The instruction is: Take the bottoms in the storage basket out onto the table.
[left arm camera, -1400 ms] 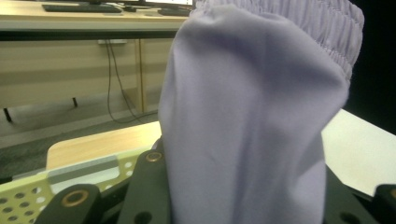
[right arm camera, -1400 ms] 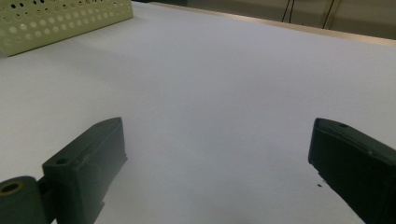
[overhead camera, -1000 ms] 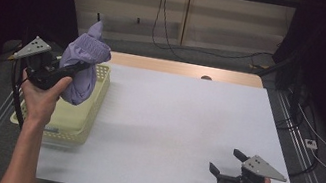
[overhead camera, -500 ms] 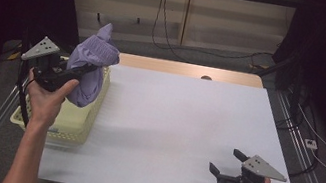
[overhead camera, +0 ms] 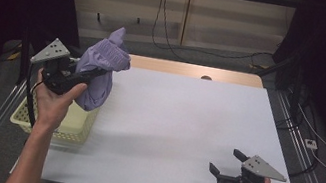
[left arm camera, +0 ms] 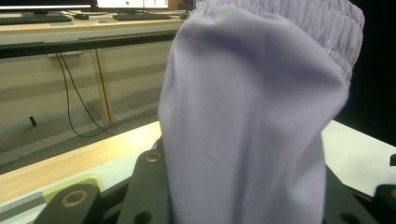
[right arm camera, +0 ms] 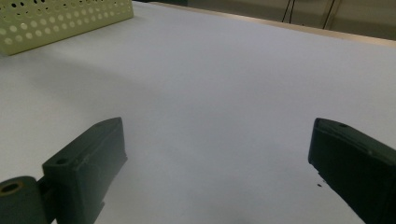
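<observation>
A lilac cloth garment [overhead camera: 99, 72] with an elastic hem hangs bunched in the air above the right side of a pale yellow perforated basket [overhead camera: 63, 127]. My left gripper [overhead camera: 95, 72] is shut on the cloth, which drapes over both jaws. In the left gripper view the lilac cloth [left arm camera: 252, 116] rises between the black jaws and hides their tips. My right gripper [overhead camera: 225, 162] rests low over the white table near the front right, jaws wide apart with nothing between them [right arm camera: 217, 158].
The white table top [overhead camera: 185, 126] spreads between the basket and my right gripper. A wooden strip [overhead camera: 195, 71] runs along its far edge. Cables lie on the floor beyond. The basket's perforated wall [right arm camera: 60, 21] lies far off in the right gripper view.
My left hand has carried the lilac cloth rightward and slightly up, from over the basket's middle to its right edge. The right gripper has stayed put.
</observation>
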Tool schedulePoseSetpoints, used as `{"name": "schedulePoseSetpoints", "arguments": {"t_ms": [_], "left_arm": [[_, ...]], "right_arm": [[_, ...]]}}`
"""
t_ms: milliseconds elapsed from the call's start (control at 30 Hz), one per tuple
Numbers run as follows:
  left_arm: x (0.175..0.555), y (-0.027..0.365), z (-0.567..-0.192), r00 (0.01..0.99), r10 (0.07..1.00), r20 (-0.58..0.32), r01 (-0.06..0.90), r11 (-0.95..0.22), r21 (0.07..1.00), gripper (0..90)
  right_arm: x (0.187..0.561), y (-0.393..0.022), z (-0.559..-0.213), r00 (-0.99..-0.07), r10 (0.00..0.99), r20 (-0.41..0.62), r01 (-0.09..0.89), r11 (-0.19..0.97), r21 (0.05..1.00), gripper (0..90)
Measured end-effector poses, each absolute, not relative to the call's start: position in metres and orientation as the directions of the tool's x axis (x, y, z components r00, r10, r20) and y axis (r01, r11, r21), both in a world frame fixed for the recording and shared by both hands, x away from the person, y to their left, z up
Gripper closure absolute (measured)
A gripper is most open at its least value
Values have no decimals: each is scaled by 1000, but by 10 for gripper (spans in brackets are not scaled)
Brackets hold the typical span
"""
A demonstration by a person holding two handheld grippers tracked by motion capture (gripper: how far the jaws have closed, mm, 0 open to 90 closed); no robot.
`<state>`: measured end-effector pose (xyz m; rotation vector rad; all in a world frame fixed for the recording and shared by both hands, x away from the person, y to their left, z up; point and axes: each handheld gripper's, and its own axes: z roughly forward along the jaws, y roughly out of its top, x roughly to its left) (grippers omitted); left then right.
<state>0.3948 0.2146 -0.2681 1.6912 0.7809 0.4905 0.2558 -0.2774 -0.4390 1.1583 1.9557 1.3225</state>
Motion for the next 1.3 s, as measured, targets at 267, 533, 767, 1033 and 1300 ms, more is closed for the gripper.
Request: {"name": "schedulePoseSetpoints", "arguments": {"t_ms": [267, 533, 767, 1033, 1300], "left_arm": [[399, 205, -256, 696, 711, -97, 234, -97, 967, 658], [404, 187, -248, 711, 698, -85, 211, -97, 973, 658], [407, 169, -245, 733, 674, -86, 205, -98, 974, 658], [416, 148, -253, 760, 642, -100, 209, -96, 973, 658], [420, 131, -259, 778, 621, -96, 215, -119, 969, 658]], "right_arm": [[257, -276, -439, -508, 860, 47, 371, 169, 913, 40], [258, -277, -440, -510, 859, 45, 370, 171, 913, 40], [257, -276, -440, -512, 858, 47, 371, 171, 913, 40], [258, -275, -440, -512, 858, 43, 373, 176, 911, 40], [258, -276, -440, -513, 857, 46, 371, 173, 912, 40]]}}
